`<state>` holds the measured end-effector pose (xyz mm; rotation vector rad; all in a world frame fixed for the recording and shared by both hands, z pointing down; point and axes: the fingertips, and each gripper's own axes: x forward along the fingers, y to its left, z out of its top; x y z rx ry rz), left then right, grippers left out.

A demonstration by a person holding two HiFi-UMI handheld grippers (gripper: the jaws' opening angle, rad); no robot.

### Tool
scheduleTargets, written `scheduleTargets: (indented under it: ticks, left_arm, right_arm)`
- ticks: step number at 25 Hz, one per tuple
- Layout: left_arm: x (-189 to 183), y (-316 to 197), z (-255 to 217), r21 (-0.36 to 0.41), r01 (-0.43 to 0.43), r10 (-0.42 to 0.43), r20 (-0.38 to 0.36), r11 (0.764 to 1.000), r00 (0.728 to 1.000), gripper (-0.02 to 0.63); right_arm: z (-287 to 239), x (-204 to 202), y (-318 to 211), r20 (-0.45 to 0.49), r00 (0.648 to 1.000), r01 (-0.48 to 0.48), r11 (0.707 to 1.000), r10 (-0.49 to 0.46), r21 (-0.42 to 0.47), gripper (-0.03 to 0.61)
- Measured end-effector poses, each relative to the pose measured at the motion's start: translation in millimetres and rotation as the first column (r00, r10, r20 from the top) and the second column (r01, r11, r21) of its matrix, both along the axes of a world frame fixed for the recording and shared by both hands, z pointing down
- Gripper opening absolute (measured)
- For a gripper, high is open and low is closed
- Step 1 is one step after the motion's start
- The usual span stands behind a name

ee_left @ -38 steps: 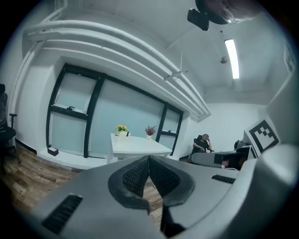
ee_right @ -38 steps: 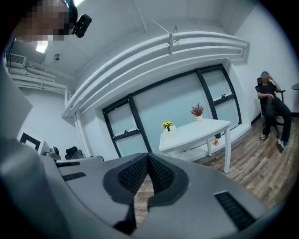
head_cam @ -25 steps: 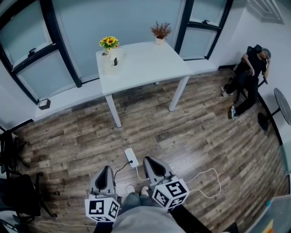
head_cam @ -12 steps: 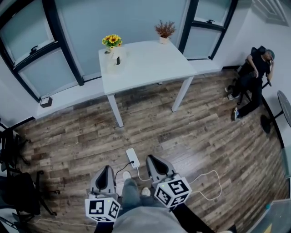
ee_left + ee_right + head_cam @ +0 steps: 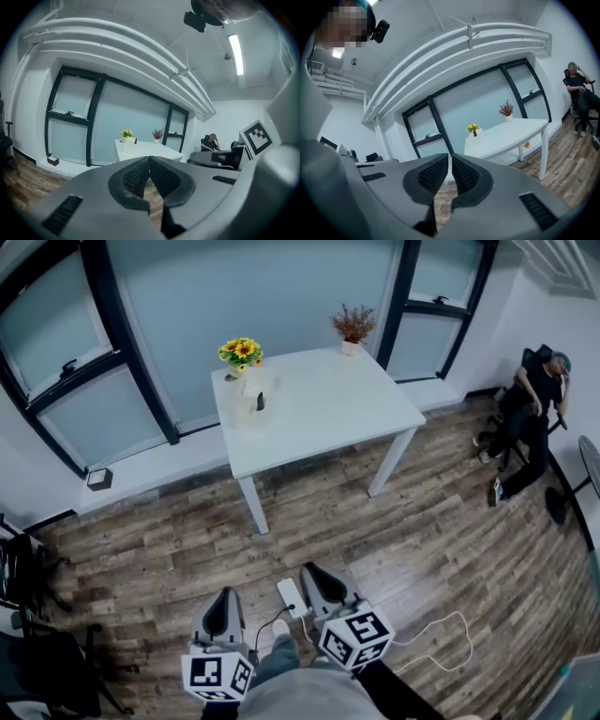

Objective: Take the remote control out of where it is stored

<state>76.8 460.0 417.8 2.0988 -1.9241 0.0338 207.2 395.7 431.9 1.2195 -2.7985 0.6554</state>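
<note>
Both your grippers are clenched w/ nothing in them: left gripper [image 5: 222, 596] & right gripper [image 5: 310, 572] sit low by your legs over the wood floor [image 5: 422, 521], pointing toward the white desk [image 5: 328, 413]. The remote control [image 5: 260, 402] is the dark piece in the white holder [image 5: 249, 390] at the desk's far-left corner, just beside the sunflowers [image 5: 242, 350]. It's well apart from both grippers, ahead of them.

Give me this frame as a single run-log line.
stage: before reach | left gripper: shut, empty | right gripper: shut, empty | white table: ahead, untouched | white holder on table: dark item inside, possibly remote
</note>
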Motion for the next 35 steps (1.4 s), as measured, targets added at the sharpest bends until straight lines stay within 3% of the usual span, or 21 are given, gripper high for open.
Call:
scheduleTargets:
  ticks: [8,22,35]
  left_arm:
    - [-52,-53,3,-0.008,-0.033,0.033,-0.021,0.999,0.999,0.008]
    - [-79,-111,17,-0.033,-0.034,0.032,-0.057,0.999,0.998,0.008]
    - [-83,-263,15,-0.026,-0.008,0.007,-0.053,1.000,0.999,0.008]
  right_arm:
    - [-3,-53,-51,-0.015,1.000,-0.020,1.000,0.020,0.010,0.008]
    - [2,-80,-116,-0.017,0.999,-0.039,0.999,0.040,0.012,0.009]
    - [5,-104,-273,-0.067,0.995,0.073,0.997,-0.070,0.033,0.009]
